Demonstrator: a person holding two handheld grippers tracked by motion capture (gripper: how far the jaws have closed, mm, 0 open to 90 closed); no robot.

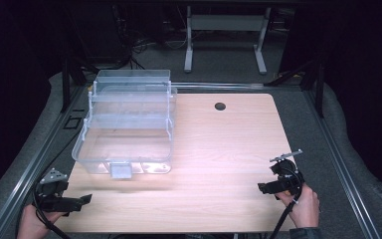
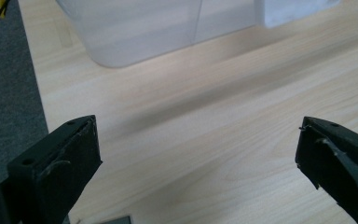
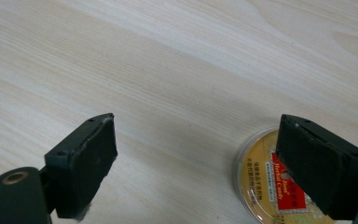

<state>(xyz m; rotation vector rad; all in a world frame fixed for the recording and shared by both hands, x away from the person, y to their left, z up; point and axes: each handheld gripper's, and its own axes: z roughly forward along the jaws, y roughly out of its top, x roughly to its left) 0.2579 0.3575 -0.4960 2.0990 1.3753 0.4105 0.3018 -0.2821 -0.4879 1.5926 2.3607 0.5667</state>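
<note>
Flat, label-up: round candy tin [image 3: 265,186]

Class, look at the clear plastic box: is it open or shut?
Open: the clear plastic box has its tiered trays stepped back, leaving the bottom compartment uncovered.

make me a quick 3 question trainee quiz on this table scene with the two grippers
1. True or false: the clear plastic box stands on the left half of the wooden table, as the high view shows it.
2. What lies on the table beside the right gripper in its own view? A) a round candy tin B) a spoon C) a cup
3. How do the jaws of the left gripper stand, and is anything between them?

Key
1. True.
2. A: a round candy tin with a gold and red label, partly behind one jaw.
3. Wide open, with bare table between them.
</note>
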